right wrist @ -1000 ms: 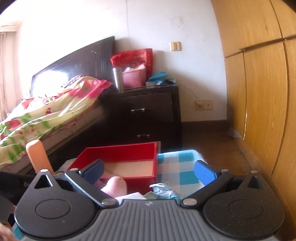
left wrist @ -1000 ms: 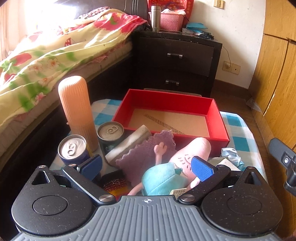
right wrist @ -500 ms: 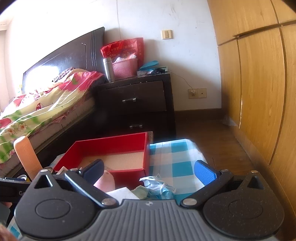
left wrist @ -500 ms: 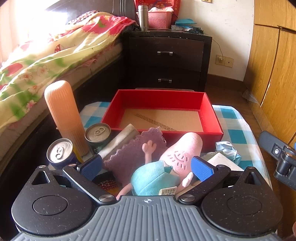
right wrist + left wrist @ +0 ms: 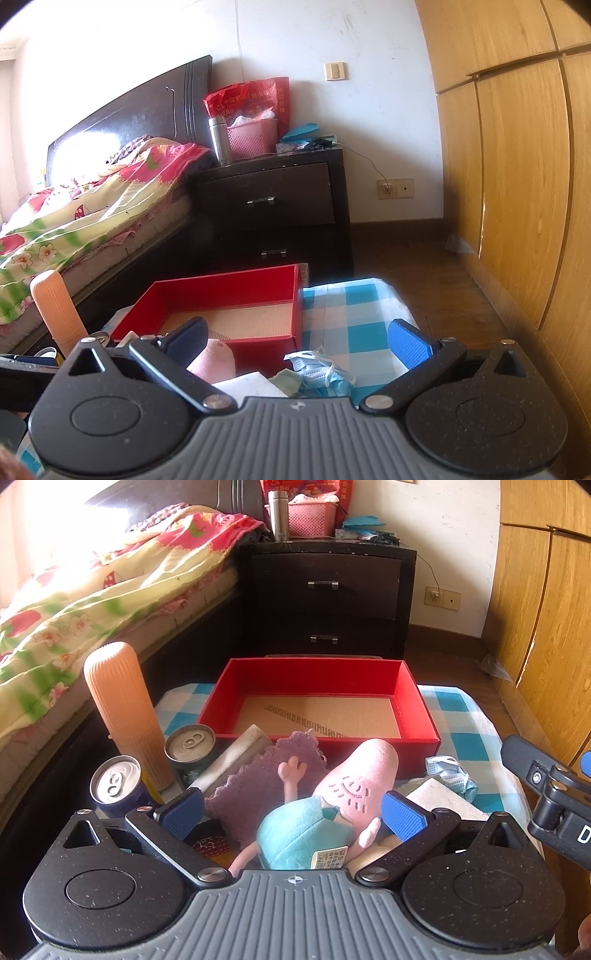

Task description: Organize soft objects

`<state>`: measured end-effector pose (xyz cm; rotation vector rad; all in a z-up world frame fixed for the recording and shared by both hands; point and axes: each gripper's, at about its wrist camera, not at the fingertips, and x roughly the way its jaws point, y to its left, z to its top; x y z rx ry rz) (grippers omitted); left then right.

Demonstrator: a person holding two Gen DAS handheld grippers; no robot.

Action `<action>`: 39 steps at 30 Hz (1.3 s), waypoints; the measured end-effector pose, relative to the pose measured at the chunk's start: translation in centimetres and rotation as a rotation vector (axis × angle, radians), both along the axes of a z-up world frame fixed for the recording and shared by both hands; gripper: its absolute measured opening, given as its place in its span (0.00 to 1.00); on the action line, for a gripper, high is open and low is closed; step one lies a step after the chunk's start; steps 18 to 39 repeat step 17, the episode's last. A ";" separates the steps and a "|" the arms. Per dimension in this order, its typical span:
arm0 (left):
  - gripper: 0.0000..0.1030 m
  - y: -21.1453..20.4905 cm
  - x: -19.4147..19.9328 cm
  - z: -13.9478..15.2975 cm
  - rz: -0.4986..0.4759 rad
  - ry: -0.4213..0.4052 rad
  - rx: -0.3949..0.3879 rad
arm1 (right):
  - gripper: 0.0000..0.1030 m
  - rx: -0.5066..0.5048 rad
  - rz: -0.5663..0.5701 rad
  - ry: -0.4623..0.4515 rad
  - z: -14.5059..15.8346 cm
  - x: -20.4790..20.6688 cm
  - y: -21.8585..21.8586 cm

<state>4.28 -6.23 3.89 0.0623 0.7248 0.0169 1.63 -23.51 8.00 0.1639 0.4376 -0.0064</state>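
Note:
A pink plush pig in a teal dress (image 5: 332, 801) lies on the checked cloth in front of an empty red box (image 5: 317, 705). My left gripper (image 5: 293, 810) is open, its blue pads either side of the plush, above it. A purple knitted cloth (image 5: 258, 775) lies under the plush's arm. A blue face mask (image 5: 448, 775) lies right of the plush. My right gripper (image 5: 297, 338) is open and empty, above the mask (image 5: 321, 373) and the plush's head (image 5: 212, 360); it shows at the right edge of the left wrist view (image 5: 554, 797).
An orange ribbed bottle (image 5: 122, 712), two drink cans (image 5: 116, 779) (image 5: 190, 747) and a rolled white item (image 5: 232, 755) stand left of the plush. A white block (image 5: 443, 801) lies at the right. A bed (image 5: 92, 590), a dark nightstand (image 5: 325, 598) and wooden wardrobe doors (image 5: 546, 609) surround the table.
My left gripper has pulled back and risen a little, with the plush still between its open pads. My right gripper has moved forward and lower toward the mask.

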 end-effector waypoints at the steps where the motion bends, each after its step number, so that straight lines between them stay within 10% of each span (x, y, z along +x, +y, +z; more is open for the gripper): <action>1: 0.95 0.0 0.0 0.0 -0.003 0.001 0.001 | 0.82 -0.003 0.000 0.000 0.0 0.0 0.0; 39: 0.95 0.4 -0.6 -0.2 -0.037 -0.022 -0.031 | 0.82 -0.004 -0.027 -0.002 -0.3 -0.2 -0.5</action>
